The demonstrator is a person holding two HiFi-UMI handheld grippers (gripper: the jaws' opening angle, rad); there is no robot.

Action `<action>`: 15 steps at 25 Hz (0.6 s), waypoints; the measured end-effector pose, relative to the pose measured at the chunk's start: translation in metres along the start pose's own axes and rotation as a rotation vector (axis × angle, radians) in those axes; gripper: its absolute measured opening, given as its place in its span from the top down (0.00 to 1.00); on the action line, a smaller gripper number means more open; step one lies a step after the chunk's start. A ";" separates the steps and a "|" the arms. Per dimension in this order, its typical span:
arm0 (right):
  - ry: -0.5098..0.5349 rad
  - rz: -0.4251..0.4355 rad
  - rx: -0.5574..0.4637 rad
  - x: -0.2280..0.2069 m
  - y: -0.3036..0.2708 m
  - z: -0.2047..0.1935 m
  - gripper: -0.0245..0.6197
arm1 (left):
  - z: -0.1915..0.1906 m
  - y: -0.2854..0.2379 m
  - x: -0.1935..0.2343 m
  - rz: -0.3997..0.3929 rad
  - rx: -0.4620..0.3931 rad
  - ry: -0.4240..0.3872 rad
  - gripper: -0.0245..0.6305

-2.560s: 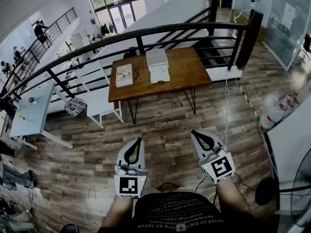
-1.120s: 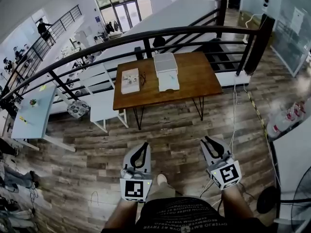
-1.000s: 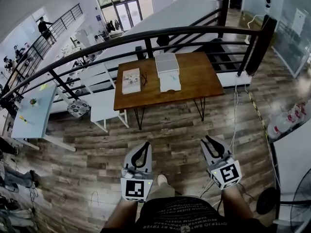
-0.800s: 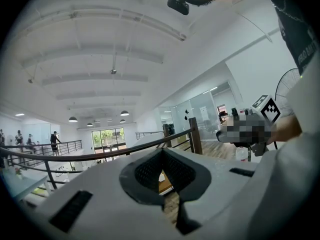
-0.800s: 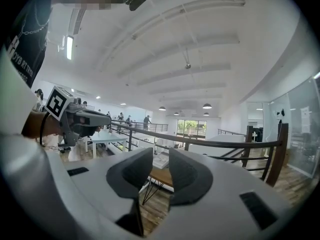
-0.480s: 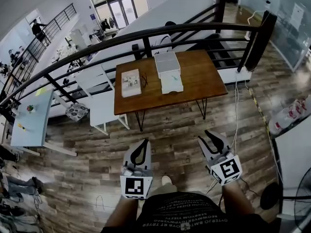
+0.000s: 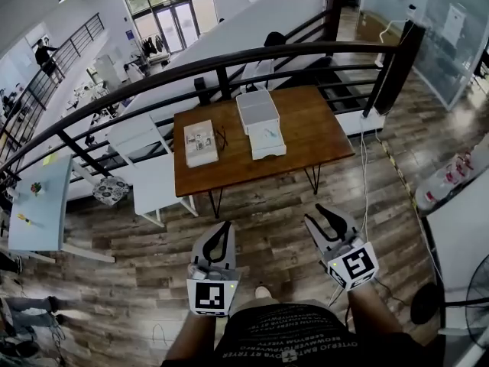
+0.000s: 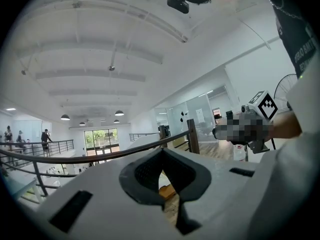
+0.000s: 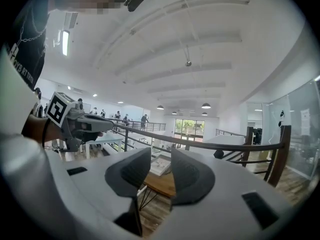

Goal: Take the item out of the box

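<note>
White box [image 7: 256,109] on wooden table [image 7: 313,132], unreached: right gripper [image 7: 325,215] jaws just opening, narrowly apart, empty, readying; left gripper [image 7: 223,228] closed, empty.

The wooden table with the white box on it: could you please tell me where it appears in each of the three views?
Head view: table in the upper centre.
Left gripper view: table only a brown sliver, low centre.
Right gripper view: table low centre, part of its top showing.
Shared landmark: the black railing behind the table.
</note>
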State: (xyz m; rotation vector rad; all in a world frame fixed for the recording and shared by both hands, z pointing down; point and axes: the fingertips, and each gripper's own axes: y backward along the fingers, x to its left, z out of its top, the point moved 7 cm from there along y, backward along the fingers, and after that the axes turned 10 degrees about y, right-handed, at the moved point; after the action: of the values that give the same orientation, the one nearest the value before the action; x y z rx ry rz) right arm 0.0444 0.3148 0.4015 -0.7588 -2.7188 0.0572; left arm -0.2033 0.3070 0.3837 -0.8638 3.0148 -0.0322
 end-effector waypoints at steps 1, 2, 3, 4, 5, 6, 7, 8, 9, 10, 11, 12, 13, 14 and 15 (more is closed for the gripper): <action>0.000 -0.008 0.003 0.001 -0.004 0.001 0.77 | 0.000 -0.001 0.005 -0.008 -0.005 -0.001 0.95; -0.002 -0.016 0.006 0.002 -0.007 0.002 0.77 | 0.001 -0.002 0.009 -0.017 -0.010 -0.001 0.95; -0.003 -0.023 0.008 0.003 -0.010 0.003 0.76 | 0.001 -0.003 0.013 -0.026 -0.011 -0.004 0.95; -0.003 -0.029 0.010 0.004 -0.012 0.003 0.76 | 0.000 -0.003 0.017 -0.031 -0.008 -0.008 0.95; -0.002 -0.035 0.012 0.005 -0.013 0.003 0.76 | 0.000 -0.004 0.020 -0.034 -0.003 -0.009 0.95; -0.002 -0.041 0.016 0.006 -0.014 0.003 0.76 | -0.001 -0.005 0.023 -0.035 0.001 -0.008 0.95; -0.003 -0.045 0.022 0.008 -0.014 0.003 0.76 | -0.002 -0.005 0.026 -0.036 0.004 -0.002 0.95; -0.005 -0.050 0.030 0.009 -0.012 0.002 0.75 | -0.003 -0.004 0.027 -0.037 0.005 0.005 0.95; -0.007 -0.054 0.039 0.011 -0.010 0.000 0.74 | -0.004 -0.003 0.026 -0.040 0.004 0.012 0.95; -0.009 -0.058 0.045 0.010 -0.008 -0.002 0.74 | -0.005 -0.003 0.025 -0.045 0.001 0.016 0.95; -0.010 -0.063 0.048 0.009 -0.006 -0.004 0.74 | -0.006 -0.004 0.024 -0.051 0.001 0.015 0.95; -0.012 -0.068 0.049 0.007 -0.004 -0.005 0.74 | -0.007 -0.006 0.022 -0.058 0.006 0.010 0.95; -0.015 -0.072 0.050 0.005 -0.003 -0.007 0.74 | -0.009 -0.008 0.020 -0.063 0.016 0.007 0.95; -0.018 -0.074 0.051 0.004 -0.002 -0.009 0.74 | -0.011 -0.009 0.019 -0.067 0.029 0.008 0.95; -0.021 -0.076 0.053 0.003 -0.001 -0.012 0.74 | -0.013 -0.011 0.017 -0.071 0.039 0.009 0.95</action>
State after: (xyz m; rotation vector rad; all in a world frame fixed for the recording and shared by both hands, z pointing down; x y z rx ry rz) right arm 0.0454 0.3149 0.4134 -0.6430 -2.7516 0.1198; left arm -0.2117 0.2890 0.3968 -0.9687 2.9803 -0.0958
